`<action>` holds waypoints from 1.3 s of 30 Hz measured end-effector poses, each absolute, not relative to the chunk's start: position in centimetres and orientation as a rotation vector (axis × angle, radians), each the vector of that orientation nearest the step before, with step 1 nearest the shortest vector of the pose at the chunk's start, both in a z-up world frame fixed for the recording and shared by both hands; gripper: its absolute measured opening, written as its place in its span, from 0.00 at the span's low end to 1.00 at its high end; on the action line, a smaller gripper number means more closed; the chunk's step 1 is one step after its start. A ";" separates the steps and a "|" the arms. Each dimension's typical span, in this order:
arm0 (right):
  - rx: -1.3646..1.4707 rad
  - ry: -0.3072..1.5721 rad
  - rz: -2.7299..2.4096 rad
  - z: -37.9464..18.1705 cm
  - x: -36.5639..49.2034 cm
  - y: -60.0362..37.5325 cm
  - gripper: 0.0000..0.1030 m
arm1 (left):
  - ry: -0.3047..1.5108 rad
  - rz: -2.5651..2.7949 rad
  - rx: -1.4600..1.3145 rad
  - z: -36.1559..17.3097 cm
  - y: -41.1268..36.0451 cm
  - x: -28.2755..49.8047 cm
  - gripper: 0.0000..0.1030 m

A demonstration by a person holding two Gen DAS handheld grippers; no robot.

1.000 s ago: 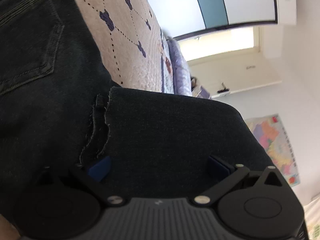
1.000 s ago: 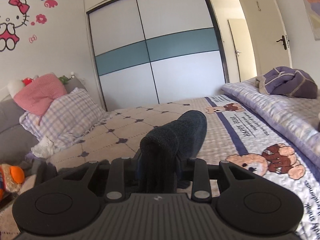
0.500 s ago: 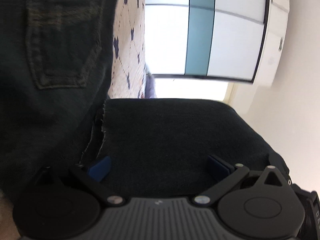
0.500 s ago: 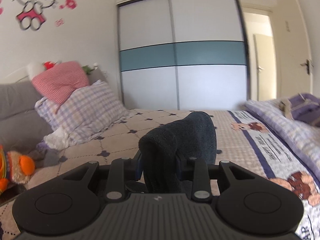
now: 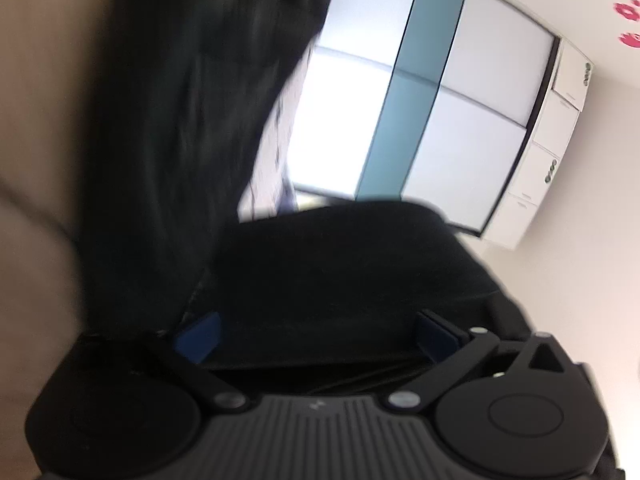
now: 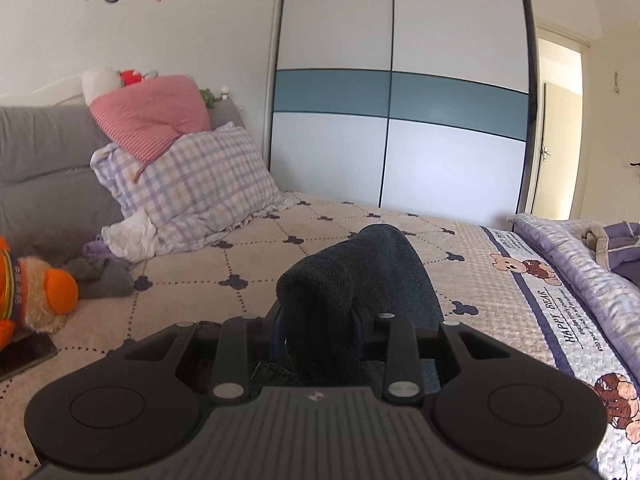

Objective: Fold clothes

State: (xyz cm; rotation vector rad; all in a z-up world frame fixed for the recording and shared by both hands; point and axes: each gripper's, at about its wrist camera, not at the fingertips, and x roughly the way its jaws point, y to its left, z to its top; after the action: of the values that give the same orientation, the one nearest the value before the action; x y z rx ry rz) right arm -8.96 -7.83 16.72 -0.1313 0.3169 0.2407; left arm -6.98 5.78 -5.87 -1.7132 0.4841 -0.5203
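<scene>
right gripper pinches jeans, fold running away | left gripper wide, apparently holding denim

The dark denim jeans bunch into a thick, rounded fold, raised above the bed. In the left wrist view the jeans fill the foreground, another dark stretch hanging blurred at upper left.

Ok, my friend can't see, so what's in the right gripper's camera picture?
The right gripper is shut on a bunched fold of dark jeans, held above a bed with a bear-print cover. Behind are pillows, an orange plush toy and a white-and-teal wardrobe.
</scene>
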 end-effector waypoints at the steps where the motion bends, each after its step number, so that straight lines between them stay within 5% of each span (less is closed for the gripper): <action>1: -0.148 0.328 0.252 16.2 -8.8 -7.1 0.34 | 0.465 -0.489 -1.710 -5.8 7.2 -7.7 1.00; 10: -0.294 0.429 0.348 11.3 -7.4 -0.2 0.34 | 0.298 -0.223 -1.389 1.7 21.4 -11.5 1.00; 18: -0.393 0.472 0.403 7.5 -5.7 5.7 0.34 | 0.491 -0.148 -1.074 4.9 23.0 -7.0 1.00; 20: -0.363 0.500 0.445 7.3 -5.7 5.4 0.50 | 0.533 -0.170 -1.028 5.5 22.7 -6.6 1.00; 29: -0.048 0.609 0.562 10.4 -6.1 -5.9 0.76 | 0.678 -0.319 -0.696 10.3 20.0 -2.0 1.00; 39: 0.354 0.703 0.517 8.3 -3.8 -18.8 0.76 | 0.812 -0.398 -0.365 9.0 13.8 2.5 1.00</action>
State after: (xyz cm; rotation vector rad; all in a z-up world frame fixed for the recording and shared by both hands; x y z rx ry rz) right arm -3.82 -18.80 8.33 0.3535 0.7025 0.5167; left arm 2.55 13.83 8.98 -0.3646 0.8120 -0.3980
